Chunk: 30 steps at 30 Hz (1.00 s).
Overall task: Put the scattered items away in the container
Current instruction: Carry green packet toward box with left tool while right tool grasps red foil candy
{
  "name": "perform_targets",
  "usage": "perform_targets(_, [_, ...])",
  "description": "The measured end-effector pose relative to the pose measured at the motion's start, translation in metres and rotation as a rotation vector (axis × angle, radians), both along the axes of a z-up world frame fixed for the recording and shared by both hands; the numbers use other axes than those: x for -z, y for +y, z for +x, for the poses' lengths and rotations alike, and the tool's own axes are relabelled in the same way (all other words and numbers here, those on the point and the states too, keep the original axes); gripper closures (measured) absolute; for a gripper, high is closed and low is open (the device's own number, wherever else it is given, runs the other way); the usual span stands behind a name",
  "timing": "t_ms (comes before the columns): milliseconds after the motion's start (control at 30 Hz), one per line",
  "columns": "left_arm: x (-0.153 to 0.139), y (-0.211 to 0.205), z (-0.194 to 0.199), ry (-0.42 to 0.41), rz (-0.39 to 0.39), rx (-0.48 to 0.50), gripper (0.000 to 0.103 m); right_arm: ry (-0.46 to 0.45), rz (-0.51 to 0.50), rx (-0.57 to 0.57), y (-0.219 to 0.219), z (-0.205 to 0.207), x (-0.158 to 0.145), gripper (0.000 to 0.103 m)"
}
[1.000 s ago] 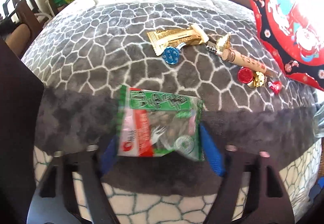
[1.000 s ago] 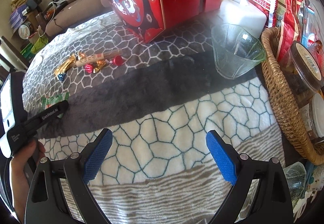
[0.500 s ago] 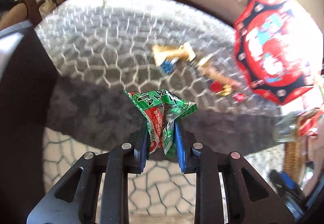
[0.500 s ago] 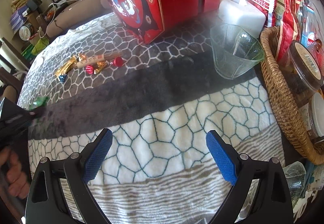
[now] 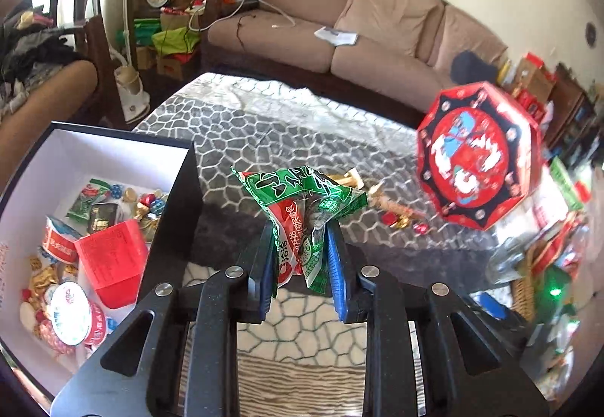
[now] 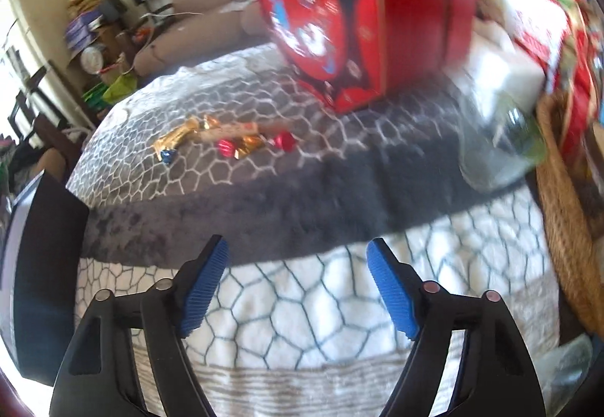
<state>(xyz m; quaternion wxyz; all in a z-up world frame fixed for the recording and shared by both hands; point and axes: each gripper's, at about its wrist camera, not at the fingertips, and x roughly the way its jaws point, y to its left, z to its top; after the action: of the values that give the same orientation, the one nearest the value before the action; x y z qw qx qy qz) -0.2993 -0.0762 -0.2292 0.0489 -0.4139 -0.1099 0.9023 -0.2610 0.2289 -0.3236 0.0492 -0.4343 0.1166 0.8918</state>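
Note:
My left gripper [image 5: 300, 247] is shut on a green and red snack packet [image 5: 302, 213] and holds it in the air above the blanket. To its left stands a black box with a white inside [image 5: 113, 149], holding several snacks and sweets. My right gripper [image 6: 296, 281] is open and empty above the white part of the blanket. Loose items lie farther back on the grey part: a gold bar [image 6: 175, 137], a long beige stick packet [image 6: 234, 130], a blue sweet [image 6: 168, 156] and red and gold sweets [image 6: 241, 147]. The box's dark wall [image 6: 49, 228] shows at the left.
A red octagonal gift box [image 5: 475, 160] [image 6: 321, 13] stands on edge at the back right. A clear glass bowl [image 6: 502, 149] and a wicker basket [image 6: 566, 213] with packets sit at the right. A brown sofa [image 5: 339, 24] is behind the table.
My left gripper closed on the green packet, lifted it off the blanket and swung left, bringing the box into view. My right gripper moved forward toward the sweets and its jaws narrowed somewhat.

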Motion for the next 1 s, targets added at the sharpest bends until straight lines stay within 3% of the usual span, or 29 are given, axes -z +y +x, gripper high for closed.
perform_targets(233, [0.002,-0.017,0.004,-0.009,0.026,-0.014,0.079,0.113,0.083,-0.103,-0.016,-0.05,0.004,0.032])
perform_targets(367, [0.006,-0.032,0.003,-0.025,0.05,-0.043,0.079,0.063,0.137,-0.096,-0.017,-0.093,0.027,0.036])
perform_targets(533, [0.007,-0.05,0.004,-0.032,0.085,-0.079,0.079,-0.022,0.285,-0.09,-0.023,-0.135,0.057,0.044])
perform_targets(667, [0.006,-0.054,0.004,-0.027,0.081,-0.08,0.079,-0.032,0.239,-0.059,-0.022,-0.154,0.067,0.048])
perform_targets(800, [0.006,-0.055,0.004,-0.026,0.076,-0.079,0.079,-0.035,0.156,-0.008,-0.015,-0.154,0.071,0.077])
perform_targets(900, [0.007,-0.056,0.003,-0.029,0.076,-0.084,0.079,-0.04,0.14,-0.014,-0.009,-0.149,0.063,0.079])
perform_targets(1000, [0.007,-0.057,0.003,-0.03,0.074,-0.092,0.079,0.019,0.124,-0.024,-0.001,-0.135,0.04,0.079])
